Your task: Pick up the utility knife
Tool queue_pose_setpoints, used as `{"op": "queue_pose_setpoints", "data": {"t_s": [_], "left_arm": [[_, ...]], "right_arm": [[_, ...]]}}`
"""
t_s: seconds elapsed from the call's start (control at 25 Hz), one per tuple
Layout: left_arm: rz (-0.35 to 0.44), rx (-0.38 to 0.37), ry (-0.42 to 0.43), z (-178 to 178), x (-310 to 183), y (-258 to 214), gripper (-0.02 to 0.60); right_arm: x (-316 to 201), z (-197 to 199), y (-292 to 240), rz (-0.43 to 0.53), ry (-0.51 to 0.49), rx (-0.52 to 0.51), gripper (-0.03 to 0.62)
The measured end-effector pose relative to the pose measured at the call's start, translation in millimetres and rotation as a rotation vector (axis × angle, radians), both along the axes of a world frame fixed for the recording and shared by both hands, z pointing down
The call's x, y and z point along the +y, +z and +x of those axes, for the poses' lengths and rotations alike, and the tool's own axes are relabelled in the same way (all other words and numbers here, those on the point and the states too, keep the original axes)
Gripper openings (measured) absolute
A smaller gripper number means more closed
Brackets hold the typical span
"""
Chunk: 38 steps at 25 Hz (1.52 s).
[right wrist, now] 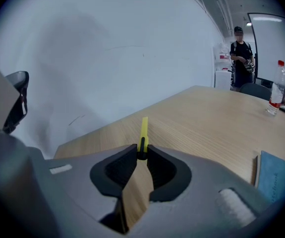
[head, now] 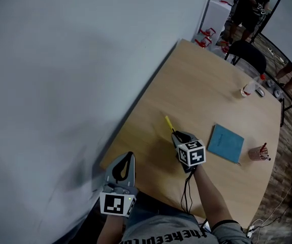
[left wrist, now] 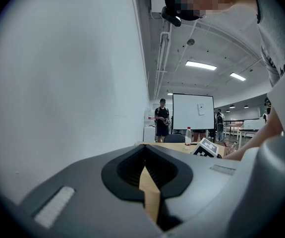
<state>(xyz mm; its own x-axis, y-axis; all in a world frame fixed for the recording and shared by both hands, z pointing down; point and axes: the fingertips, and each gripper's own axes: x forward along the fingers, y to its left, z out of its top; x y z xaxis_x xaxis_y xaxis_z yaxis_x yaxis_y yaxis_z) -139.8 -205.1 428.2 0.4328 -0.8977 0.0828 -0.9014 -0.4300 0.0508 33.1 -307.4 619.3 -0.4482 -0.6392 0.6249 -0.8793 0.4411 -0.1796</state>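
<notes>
The utility knife [head: 169, 122] is slim and yellow, and it sticks out forward from my right gripper [head: 175, 133], which is shut on its near end a little above the wooden table [head: 196, 80]. In the right gripper view the knife [right wrist: 143, 129] stands up thin between the closed tips of the right gripper [right wrist: 142, 153], and its black slider shows at the pinch. My left gripper [head: 130, 155] hovers at the table's near left corner beside the wall. Its tips meet with nothing between them, which the left gripper view confirms for the left gripper [left wrist: 143, 148].
A blue notebook [head: 226, 143] lies to the right of my right hand, with a cup of pens [head: 258, 153] beyond it. A water bottle [head: 251, 87] stands at the far right edge. A dark chair [head: 247, 55] and a person [head: 247, 6] are past the table. A grey wall [head: 59, 85] runs along the left.
</notes>
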Motion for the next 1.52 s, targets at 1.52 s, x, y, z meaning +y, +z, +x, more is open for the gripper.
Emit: {"op": "queue_pose_setpoints", "data": {"t_s": [1.52], "left_arm": [[0.042,-0.004,0.131,46,26,-24,0.020]], "right_arm": [[104,28,-134,0.318,0.096,-0.119,0.067]]}}
